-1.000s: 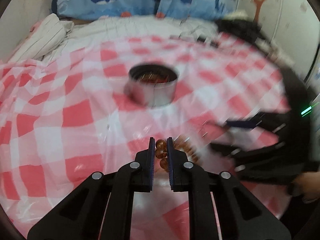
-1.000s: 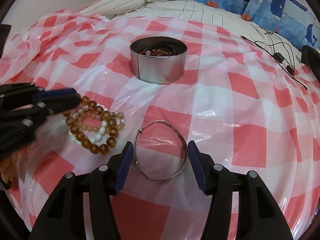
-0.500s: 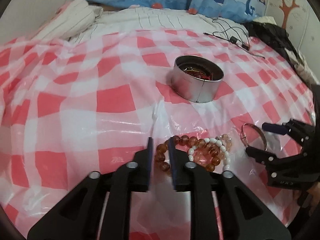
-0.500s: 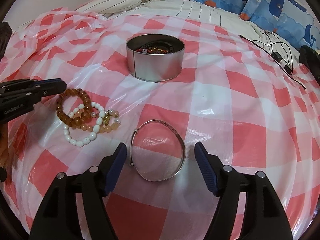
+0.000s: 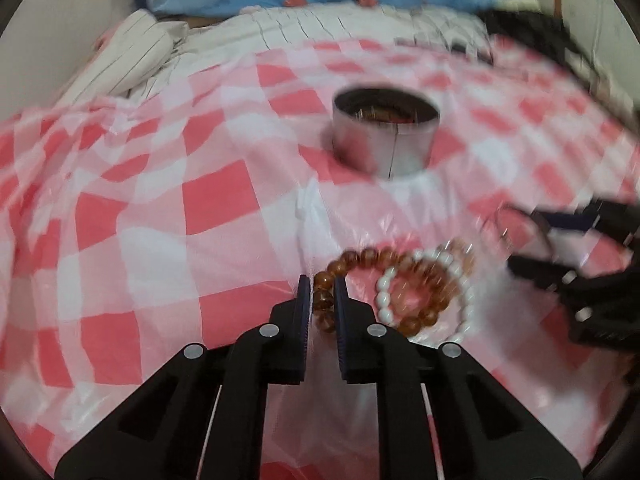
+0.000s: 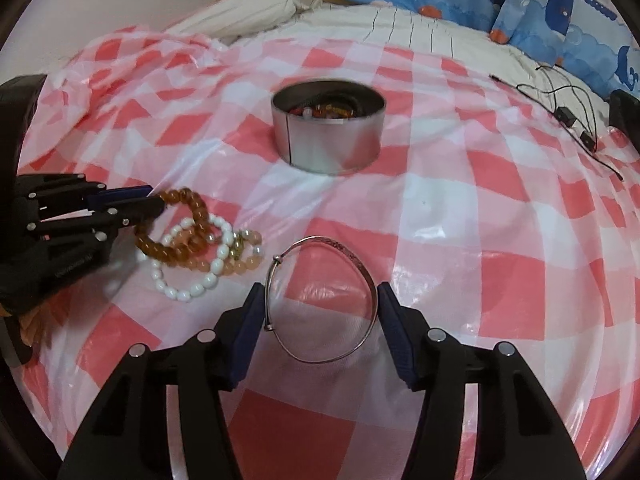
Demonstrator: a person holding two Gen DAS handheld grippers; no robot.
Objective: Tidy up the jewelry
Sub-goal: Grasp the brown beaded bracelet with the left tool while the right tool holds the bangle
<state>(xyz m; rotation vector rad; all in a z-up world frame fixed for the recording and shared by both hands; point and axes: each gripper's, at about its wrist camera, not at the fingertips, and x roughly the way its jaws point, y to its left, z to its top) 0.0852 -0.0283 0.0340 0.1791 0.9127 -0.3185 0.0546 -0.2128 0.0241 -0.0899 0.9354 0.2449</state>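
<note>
Amber-brown round-bead bracelet (image 5: 362,264), pinched in the closed left gripper (image 5: 322,292), has begun lifting off the red-checked plastic sheet (image 6: 500,240) near its left edge, while the right gripper (image 6: 320,308), half a second ago wider, now brackets the thin silver bangle (image 6: 325,298) unclamped; both likely bound for the round metal tin (image 6: 328,136).

My left hand-held gripper (image 5: 322,294) is pinched nearly closed, fingers level and low; my right hand-held gripper (image 6: 321,312) is spread wide, fingers angled downward.
</note>
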